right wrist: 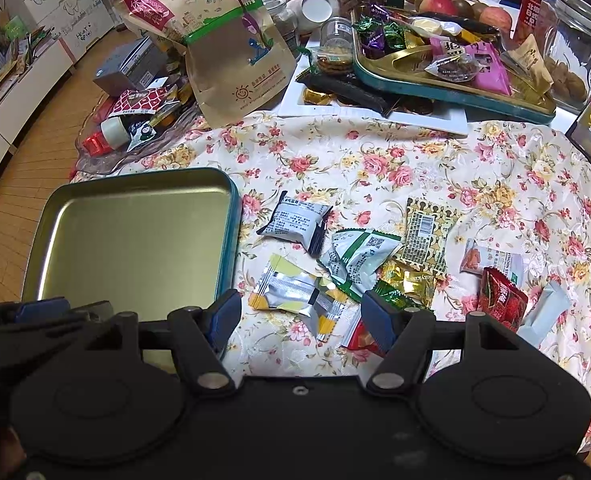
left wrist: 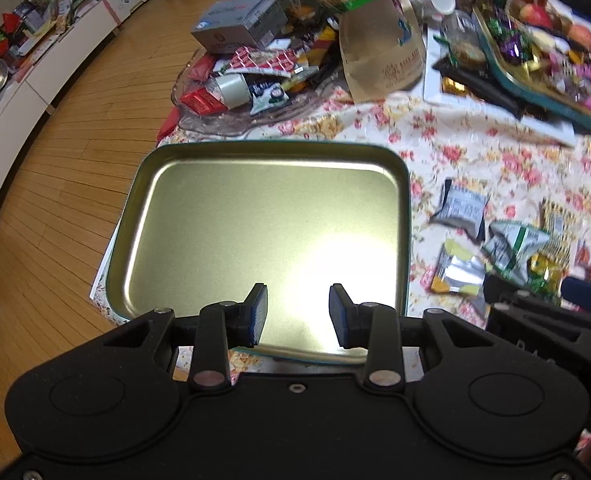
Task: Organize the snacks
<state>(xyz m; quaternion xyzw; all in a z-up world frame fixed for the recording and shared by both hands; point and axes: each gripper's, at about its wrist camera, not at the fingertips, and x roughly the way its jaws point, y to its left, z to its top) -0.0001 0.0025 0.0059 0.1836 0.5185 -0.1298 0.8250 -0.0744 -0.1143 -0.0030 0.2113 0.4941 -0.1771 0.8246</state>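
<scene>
An empty gold tin tray with a teal rim (left wrist: 403,184) lies at the table's left edge; it also shows in the right wrist view (right wrist: 231,200). My left gripper (left wrist: 297,316) is open and empty above the tray's near part. My right gripper (right wrist: 301,316) is open and empty, hovering over loose snack packets on the floral cloth: a silver-and-yellow packet (right wrist: 295,296), a black-and-grey packet (right wrist: 295,222), a green-and-white packet (right wrist: 355,256), a gold patterned packet (right wrist: 425,236), a gold candy (right wrist: 409,280) and a red packet (right wrist: 499,300). The packets lie right of the tray.
A glass dish (right wrist: 95,160) full of snacks sits behind the tray. A brown paper bag (right wrist: 231,64), a grey box (right wrist: 131,64), jars and a second teal tray (right wrist: 455,88) piled with sweets crowd the back. Wooden floor lies left of the table.
</scene>
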